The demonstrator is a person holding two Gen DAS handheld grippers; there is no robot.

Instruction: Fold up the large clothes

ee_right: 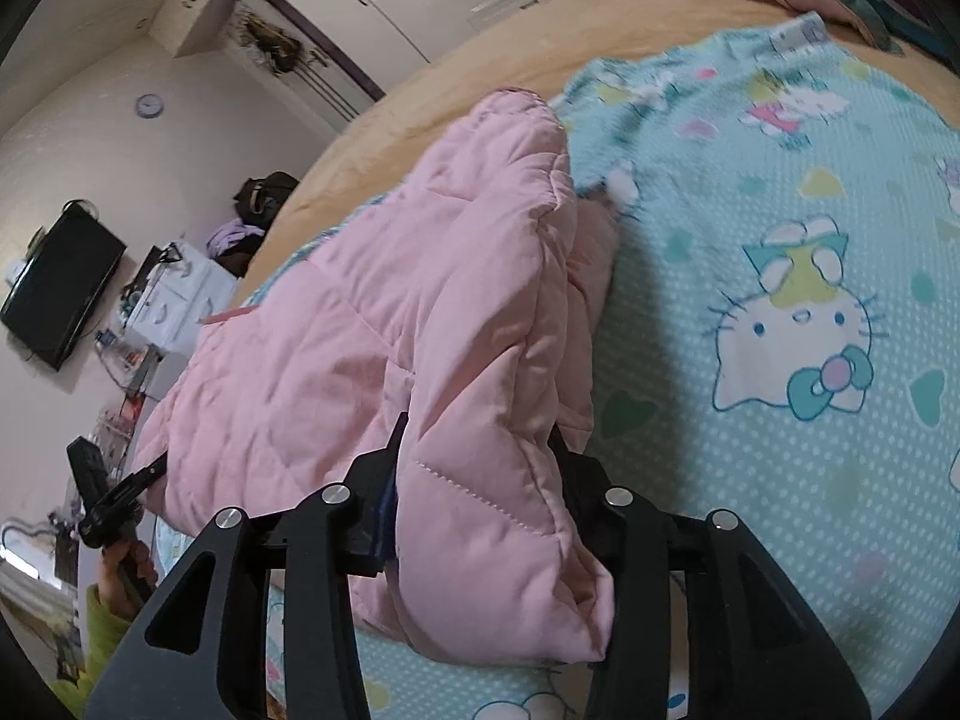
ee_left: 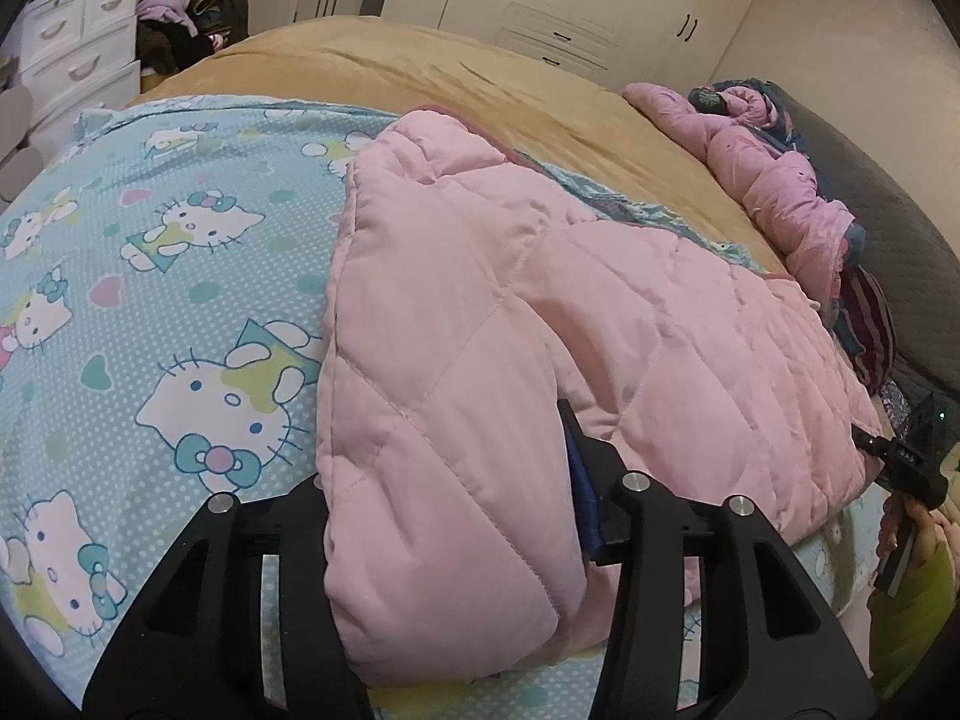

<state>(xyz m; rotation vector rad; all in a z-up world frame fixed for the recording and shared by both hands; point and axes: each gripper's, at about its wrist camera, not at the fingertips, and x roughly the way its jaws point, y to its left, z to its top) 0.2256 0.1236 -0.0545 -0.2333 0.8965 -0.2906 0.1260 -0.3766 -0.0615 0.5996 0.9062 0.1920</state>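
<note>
Pink quilted garment (ee_left: 480, 324); only right wrist view shows television (ee_right: 60, 285).

The bed (ee_left: 420, 78) has a tan cover. On it lies a light blue sheet (ee_left: 150, 276) with cat prints. A folded pink quilted garment (ee_left: 480, 312) rests on this sheet, and another pink bundle (ee_left: 774, 180) lies near the bed's far edge.
</note>
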